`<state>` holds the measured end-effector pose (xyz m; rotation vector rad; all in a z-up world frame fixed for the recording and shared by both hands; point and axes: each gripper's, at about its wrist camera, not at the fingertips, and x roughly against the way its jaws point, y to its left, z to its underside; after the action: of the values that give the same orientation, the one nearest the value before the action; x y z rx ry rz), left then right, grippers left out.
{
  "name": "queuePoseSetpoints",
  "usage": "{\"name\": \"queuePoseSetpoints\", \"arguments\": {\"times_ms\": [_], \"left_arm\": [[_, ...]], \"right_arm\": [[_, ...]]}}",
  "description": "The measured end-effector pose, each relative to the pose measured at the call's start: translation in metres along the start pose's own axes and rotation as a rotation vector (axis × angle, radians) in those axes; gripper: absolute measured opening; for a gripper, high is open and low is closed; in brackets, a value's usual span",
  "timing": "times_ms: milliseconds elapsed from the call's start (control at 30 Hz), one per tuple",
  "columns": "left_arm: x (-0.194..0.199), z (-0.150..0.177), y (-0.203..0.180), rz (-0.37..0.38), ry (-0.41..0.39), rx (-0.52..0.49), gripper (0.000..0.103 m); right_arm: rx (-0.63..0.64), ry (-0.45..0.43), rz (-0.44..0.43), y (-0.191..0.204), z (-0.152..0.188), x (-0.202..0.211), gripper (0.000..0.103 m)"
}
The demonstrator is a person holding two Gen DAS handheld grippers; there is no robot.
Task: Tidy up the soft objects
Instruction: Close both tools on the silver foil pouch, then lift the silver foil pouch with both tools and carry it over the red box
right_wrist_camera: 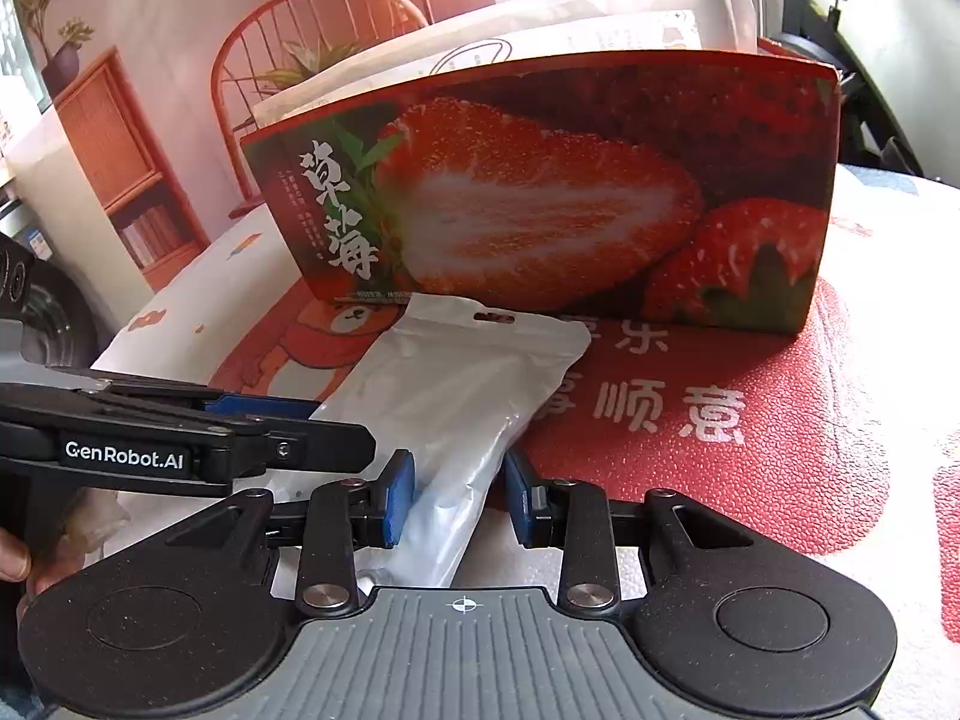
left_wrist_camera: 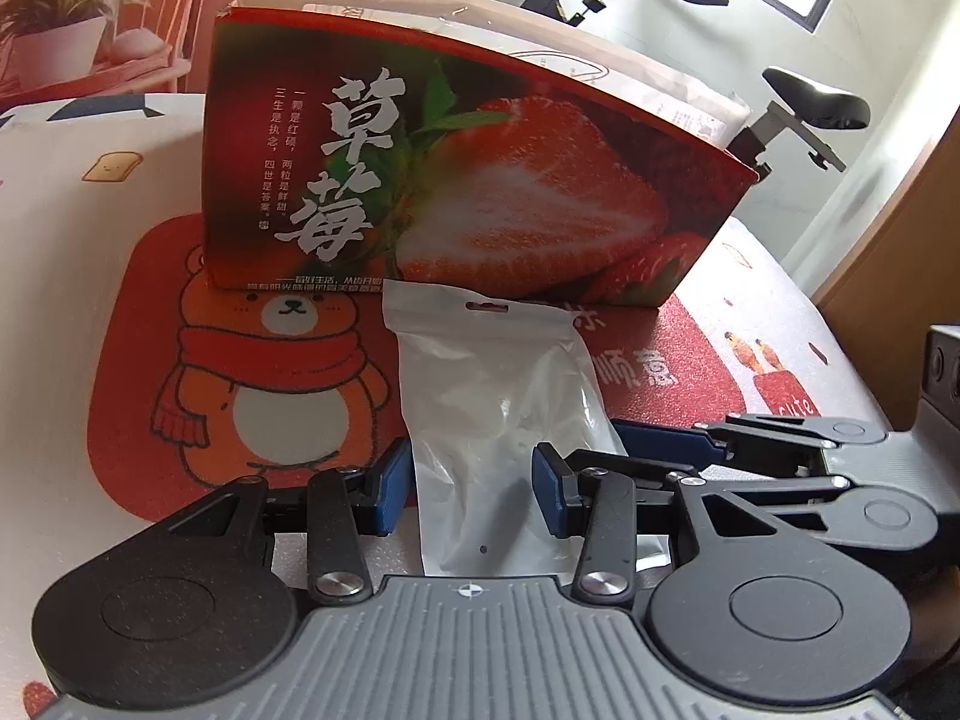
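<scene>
Both claws, left claw [left_wrist_camera: 474, 486] and right claw [right_wrist_camera: 459, 495], clench the soft white plastic pouch [left_wrist_camera: 498, 420], probably for lifting into the red strawberry-printed cardboard box [left_wrist_camera: 480, 180].

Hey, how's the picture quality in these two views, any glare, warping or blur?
Left wrist view: fisheye bends the red strawberry-printed cardboard box; the window washes out. Right wrist view: glare on the glossy white plastic pouch; edges soft, centre sharp.
</scene>
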<state>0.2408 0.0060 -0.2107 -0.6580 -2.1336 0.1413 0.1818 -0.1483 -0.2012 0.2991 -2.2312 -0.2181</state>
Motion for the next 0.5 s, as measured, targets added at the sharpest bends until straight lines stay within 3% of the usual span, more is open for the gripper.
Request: {"name": "queuePoseSetpoints", "arguments": {"times_ms": [233, 500], "left_arm": [[0.002, 0.007, 0.008, 0.051, 0.012, 0.067, 0.024], [0.006, 0.012, 0.004, 0.081, 0.011, 0.072, 0.022]], "right_arm": [[-0.023, -0.010, 0.007, 0.000, 0.003, 0.002, 0.026], [-0.079, -0.038, -0.014, -0.004, 0.009, 0.012, 0.021]]}}
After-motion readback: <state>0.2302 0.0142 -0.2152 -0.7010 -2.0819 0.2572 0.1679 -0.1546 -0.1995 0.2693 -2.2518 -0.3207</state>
